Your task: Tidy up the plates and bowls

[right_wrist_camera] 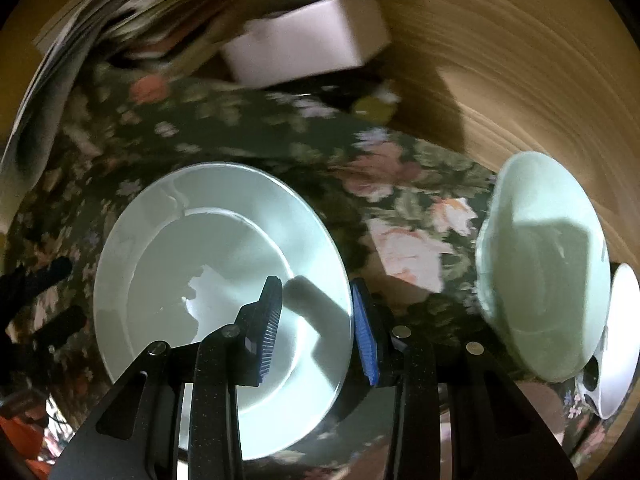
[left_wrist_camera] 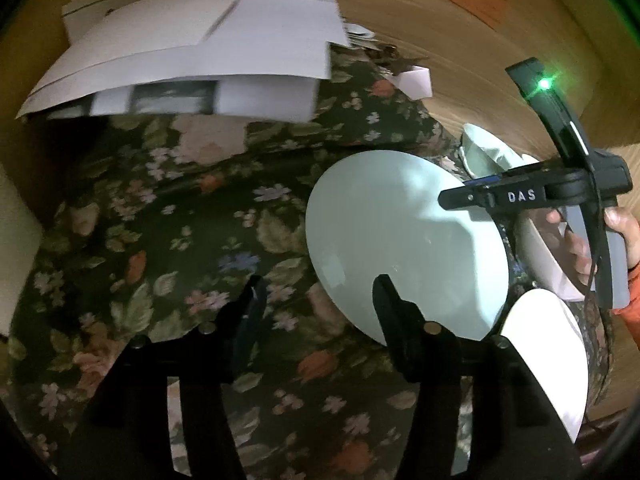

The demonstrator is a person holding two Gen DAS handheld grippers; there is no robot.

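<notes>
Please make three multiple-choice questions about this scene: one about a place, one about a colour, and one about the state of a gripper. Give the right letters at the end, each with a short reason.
1. In the right wrist view, where is the bowl relative to the plate?
A. To its right
B. To its left
C. On top of it

2. What colour is the plate?
A. Dark red
B. Pale green
C. Black

3. How is the right gripper?
A. Shut on the bowl
B. Shut on the white box
C. Open, straddling the plate's rim

Answers: 1 A, the bowl sits near the right edge on the floral cloth. 2 B, its whole surface shows pale green. 3 C, one finger lies over the plate and the other outside its rim, with a gap between.
</notes>
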